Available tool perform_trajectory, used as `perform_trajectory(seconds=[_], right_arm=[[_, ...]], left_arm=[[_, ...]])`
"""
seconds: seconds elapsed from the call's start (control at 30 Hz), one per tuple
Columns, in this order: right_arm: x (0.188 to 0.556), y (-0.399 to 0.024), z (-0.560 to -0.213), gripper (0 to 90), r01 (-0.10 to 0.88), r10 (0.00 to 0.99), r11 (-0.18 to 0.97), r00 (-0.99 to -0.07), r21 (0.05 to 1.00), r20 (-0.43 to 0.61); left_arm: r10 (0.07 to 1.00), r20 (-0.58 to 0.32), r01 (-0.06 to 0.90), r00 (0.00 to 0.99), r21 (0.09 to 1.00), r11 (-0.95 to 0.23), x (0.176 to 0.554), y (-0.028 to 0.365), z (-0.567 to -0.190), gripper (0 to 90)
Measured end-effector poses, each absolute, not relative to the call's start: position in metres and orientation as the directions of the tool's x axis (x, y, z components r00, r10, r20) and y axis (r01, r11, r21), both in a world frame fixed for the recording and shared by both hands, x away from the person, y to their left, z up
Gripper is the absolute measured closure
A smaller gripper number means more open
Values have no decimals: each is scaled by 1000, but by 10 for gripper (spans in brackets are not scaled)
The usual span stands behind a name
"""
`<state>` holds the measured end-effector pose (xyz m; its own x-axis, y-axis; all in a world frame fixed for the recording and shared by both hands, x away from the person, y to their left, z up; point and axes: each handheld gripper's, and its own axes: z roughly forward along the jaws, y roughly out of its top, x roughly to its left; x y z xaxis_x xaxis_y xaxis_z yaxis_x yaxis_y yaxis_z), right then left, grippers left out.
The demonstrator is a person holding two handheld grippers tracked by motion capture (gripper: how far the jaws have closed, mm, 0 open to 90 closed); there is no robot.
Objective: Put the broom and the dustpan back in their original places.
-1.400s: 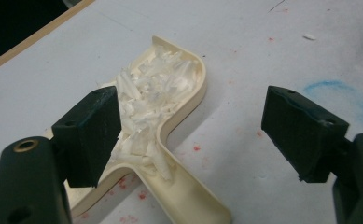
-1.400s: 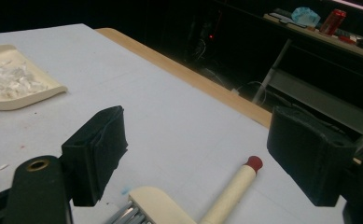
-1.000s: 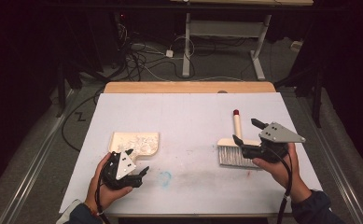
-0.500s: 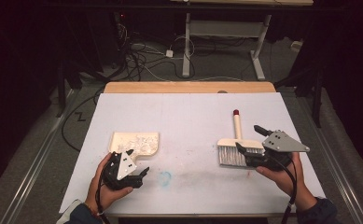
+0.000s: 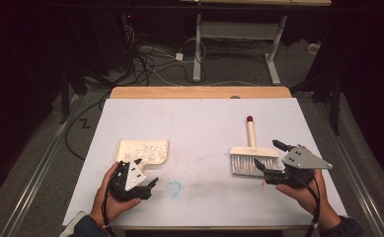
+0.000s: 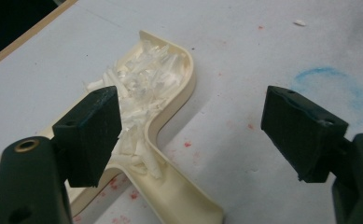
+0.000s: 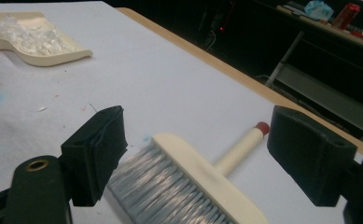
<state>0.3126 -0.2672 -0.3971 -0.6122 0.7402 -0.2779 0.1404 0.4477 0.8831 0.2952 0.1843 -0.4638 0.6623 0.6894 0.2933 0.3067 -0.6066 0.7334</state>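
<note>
**benchtop_dan:** So what worried me most was the dustpan (image 5: pixel 142 151), sitting lower left of the high view, already heaped with white shavings (image 6: pixel 142 88). If that left gripper (image 5: pixel 139 183) came in sloppy and nudged the handle instead of closing squarely on it, I reckon the pan would've tipped or skated and dumped the pile back onto the white table cover (image 5: pixel 199 128).

**mira_k:** Yeah, and the jaws were wide apart, holding nothing. In the left gripper view one jaw hung over the pan's edge and the other was way off over bare cover, near the blue smudge (image 6: pixel 333 86). Off-centre, I'd say.

**benchtop_dan:** Same risk on the other side. The brush (image 5: pixel 251 153) lay flat at centre right, bristles toward the bottom of the frame, red-tipped handle pointing up. Right gripper (image 5: pixel 270 156) was spread wide too, empty, just beside the bristle end.

**mira_k:** Closing on the bristles would probably just squash them and let the brush flop.

**benchtop_dan:** Pose-wise, both hands sat low at the bottom edge, left hand (image 5: pixel 111 195) gripping from below with jaws angled toward the right, right hand (image 5: pixel 305 190) holding its gripper pointing left at the brush head.
</note>
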Motion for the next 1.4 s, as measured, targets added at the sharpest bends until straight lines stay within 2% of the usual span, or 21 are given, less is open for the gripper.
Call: perform_trajectory(seconds=[0.67,0.83,1.4], right_arm=[[296,-288,-435,191,177,758,476,-579,861,-300],[292,-288,-449,190,204,749,489,-597,848,-288],[287,-288,-441,186,170,757,463,-587,870,-289]], left_arm=[[683,280,303,674,739,-602,299,182,-465,192],[681,282,300,676,739,-604,301,181,-465,192],[654,311,268,689,730,-629,294,178,-465,192]])
